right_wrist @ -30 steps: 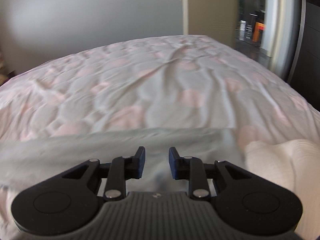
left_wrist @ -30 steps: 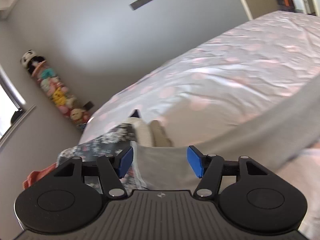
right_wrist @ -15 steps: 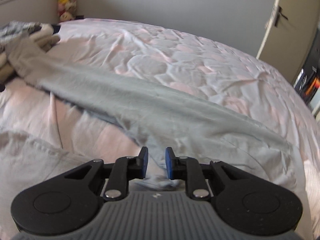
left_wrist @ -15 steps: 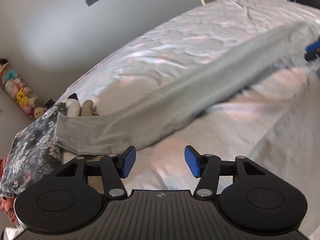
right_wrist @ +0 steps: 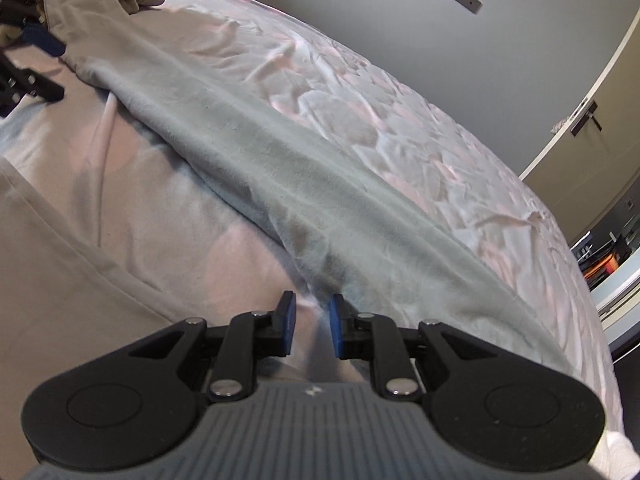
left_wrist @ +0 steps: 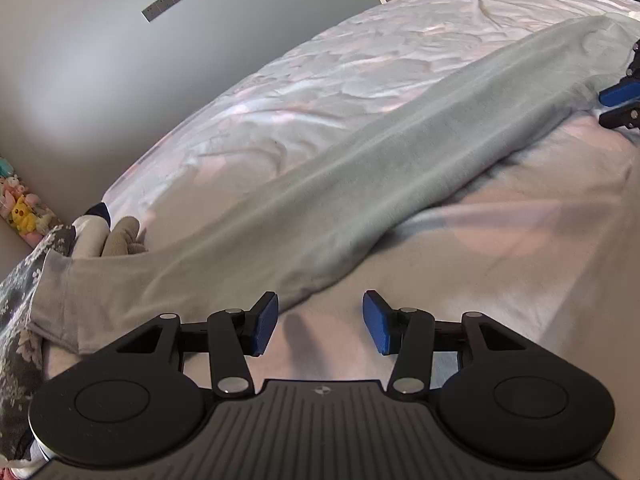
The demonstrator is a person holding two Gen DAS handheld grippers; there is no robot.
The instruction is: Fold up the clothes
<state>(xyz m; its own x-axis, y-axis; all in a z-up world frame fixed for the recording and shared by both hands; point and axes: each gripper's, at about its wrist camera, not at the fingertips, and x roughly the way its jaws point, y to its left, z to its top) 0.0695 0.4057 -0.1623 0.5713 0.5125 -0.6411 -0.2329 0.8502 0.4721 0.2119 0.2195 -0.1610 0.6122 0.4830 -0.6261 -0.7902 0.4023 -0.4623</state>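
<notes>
A long grey-green garment (left_wrist: 360, 184) stretches slantwise across the pink-patterned bed (left_wrist: 320, 92). Its left end rests on a pile of clothes (left_wrist: 120, 236). My left gripper (left_wrist: 320, 320) hovers low over the bedcover, jaws apart and closing. Only bedcover shows between them, and the garment's lower edge passes just beyond the left pad. In the right wrist view the garment (right_wrist: 300, 176) runs down to my right gripper (right_wrist: 311, 320). Its jaws stand narrow and pinch a fold of the garment's near end. The right gripper (left_wrist: 618, 94) also shows at the left view's right edge.
A dark floral fabric (left_wrist: 16, 300) lies on the pile at the bed's left edge. Plush toys (left_wrist: 20, 208) hang on the wall behind. A pale cloth (right_wrist: 60, 260) lies on the near side of the bed. A door (right_wrist: 592, 120) stands beyond the far corner.
The garment, hanging right before both cameras a second ago, now lies stretched out across the bed. Both grippers sank, the right one rolled, and both pairs of jaws narrowed.
</notes>
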